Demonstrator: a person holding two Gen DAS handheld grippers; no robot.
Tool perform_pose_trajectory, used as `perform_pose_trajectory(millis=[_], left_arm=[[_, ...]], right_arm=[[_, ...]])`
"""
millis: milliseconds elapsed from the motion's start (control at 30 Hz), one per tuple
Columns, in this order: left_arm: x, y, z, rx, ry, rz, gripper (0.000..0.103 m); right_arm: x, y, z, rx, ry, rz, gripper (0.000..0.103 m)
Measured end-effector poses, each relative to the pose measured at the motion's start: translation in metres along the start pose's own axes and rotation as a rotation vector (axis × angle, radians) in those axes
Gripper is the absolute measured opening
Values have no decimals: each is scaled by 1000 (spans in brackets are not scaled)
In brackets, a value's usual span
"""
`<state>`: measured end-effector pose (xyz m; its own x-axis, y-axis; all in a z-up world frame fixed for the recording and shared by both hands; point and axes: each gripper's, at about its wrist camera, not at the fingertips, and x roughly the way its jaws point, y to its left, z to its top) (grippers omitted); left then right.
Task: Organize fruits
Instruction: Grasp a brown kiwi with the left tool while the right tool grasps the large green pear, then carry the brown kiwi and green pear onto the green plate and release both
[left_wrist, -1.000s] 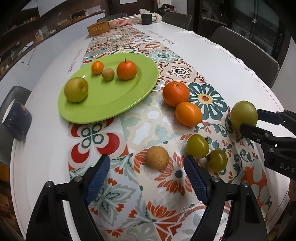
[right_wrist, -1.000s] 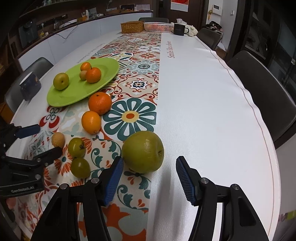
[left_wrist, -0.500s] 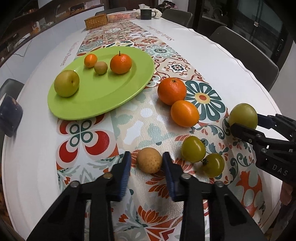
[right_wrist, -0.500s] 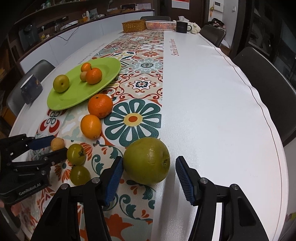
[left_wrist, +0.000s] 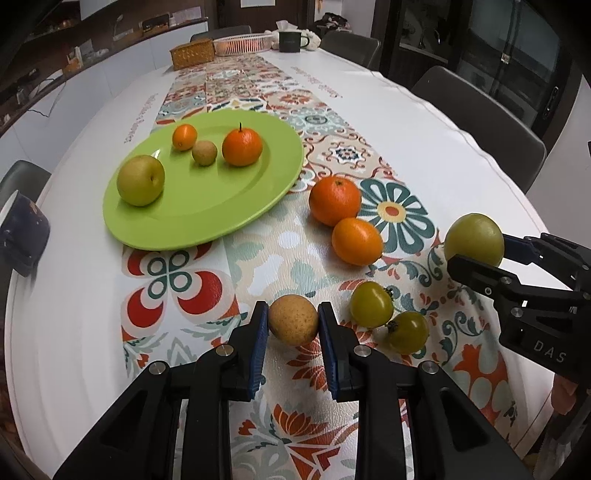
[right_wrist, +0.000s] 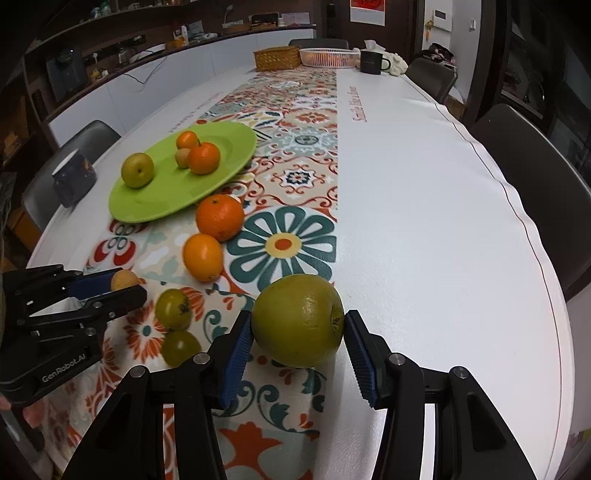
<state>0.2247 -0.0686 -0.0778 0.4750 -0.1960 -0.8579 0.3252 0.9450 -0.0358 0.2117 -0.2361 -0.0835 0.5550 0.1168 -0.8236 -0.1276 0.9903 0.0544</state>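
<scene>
My left gripper (left_wrist: 292, 325) is shut on a small tan round fruit (left_wrist: 293, 319) low over the patterned runner; it also shows in the right wrist view (right_wrist: 123, 279). My right gripper (right_wrist: 298, 334) is shut on a big green apple (right_wrist: 299, 319), seen from the left wrist too (left_wrist: 474, 239). A green plate (left_wrist: 207, 210) to the far left holds a yellow-green pear (left_wrist: 140, 180), two small oranges and a small tan fruit. Two oranges (left_wrist: 335, 200) (left_wrist: 357, 241) and two green tomatoes (left_wrist: 371, 304) (left_wrist: 407, 331) lie on the runner between the grippers.
A dark blue mug (left_wrist: 20, 236) stands at the left table edge. A wicker basket (left_wrist: 192, 54), a pink tray (left_wrist: 242, 43) and a dark mug (left_wrist: 290, 40) stand at the far end. Chairs (left_wrist: 480, 122) line the right side. White tablecloth (right_wrist: 443, 221) lies right of the runner.
My left gripper moved forward and closed on the small tan fruit. My right gripper advanced and closed on the big green apple.
</scene>
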Motion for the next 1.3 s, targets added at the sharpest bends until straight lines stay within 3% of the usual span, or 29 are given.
perform_pose_trajectory(millis=[667,1300], left_arm=[[-65,15,13,4,-176,47,27],[-89,47,56,7,-295,121,27]], right_arm=[[-49,39,33,-80,-143,86,51],[-53,65,98,-131,-244,125,51]])
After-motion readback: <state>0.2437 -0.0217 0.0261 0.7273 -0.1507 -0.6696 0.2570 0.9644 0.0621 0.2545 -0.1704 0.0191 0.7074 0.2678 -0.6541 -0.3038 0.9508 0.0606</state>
